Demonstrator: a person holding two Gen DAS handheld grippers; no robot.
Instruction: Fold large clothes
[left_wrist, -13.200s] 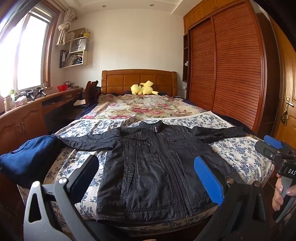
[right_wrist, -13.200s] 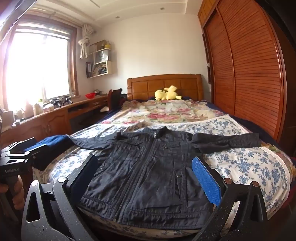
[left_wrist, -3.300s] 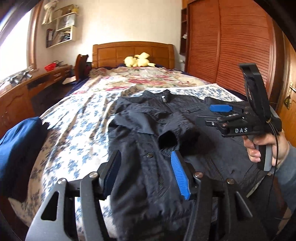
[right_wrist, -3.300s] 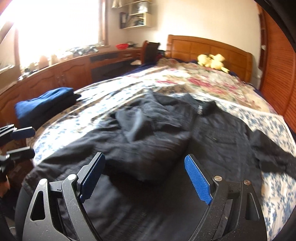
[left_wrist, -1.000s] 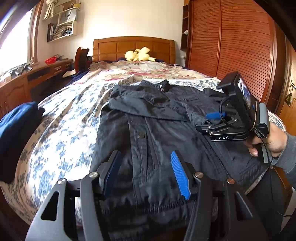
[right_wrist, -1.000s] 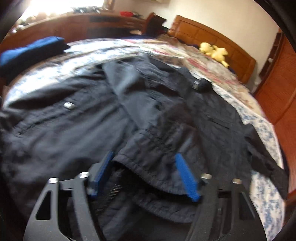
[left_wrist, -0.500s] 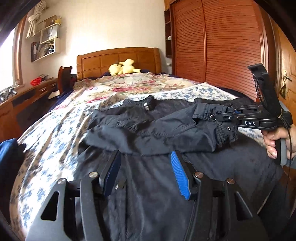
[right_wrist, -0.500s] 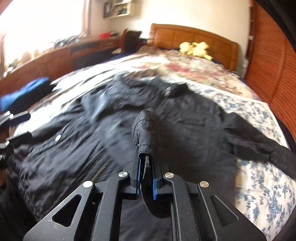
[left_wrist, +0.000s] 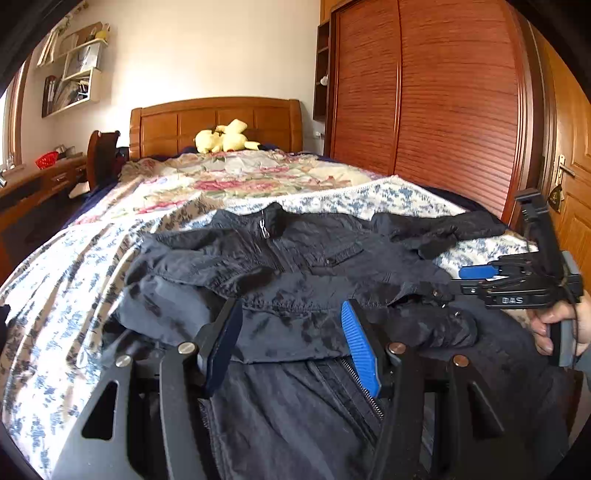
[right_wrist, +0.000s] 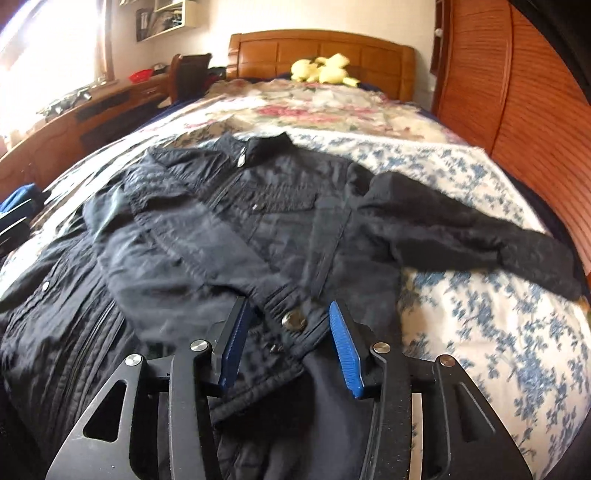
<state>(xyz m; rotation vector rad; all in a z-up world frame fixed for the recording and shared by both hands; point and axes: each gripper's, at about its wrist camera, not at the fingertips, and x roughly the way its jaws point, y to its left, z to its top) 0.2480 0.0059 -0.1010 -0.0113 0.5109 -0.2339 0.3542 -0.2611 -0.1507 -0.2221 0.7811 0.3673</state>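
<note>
Jacket (right_wrist: 258, 229) on bed (right_wrist: 480, 332) judged soft, bulky, slippery; grasp remaining sleeve at cuff (right_wrist: 546, 266); right tool (right_wrist: 286, 347) opening, nothing gripped; left tool (left_wrist: 291, 347) open, empty

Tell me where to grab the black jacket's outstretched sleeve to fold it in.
Grip the cuff end of the outstretched sleeve of the black jacket, I'd say, coming from the wardrobe side with the right gripper, whose fingers are opening. That sleeve lies flat and free on the blue floral bedspread, its cuff farthest from the body.
</note>
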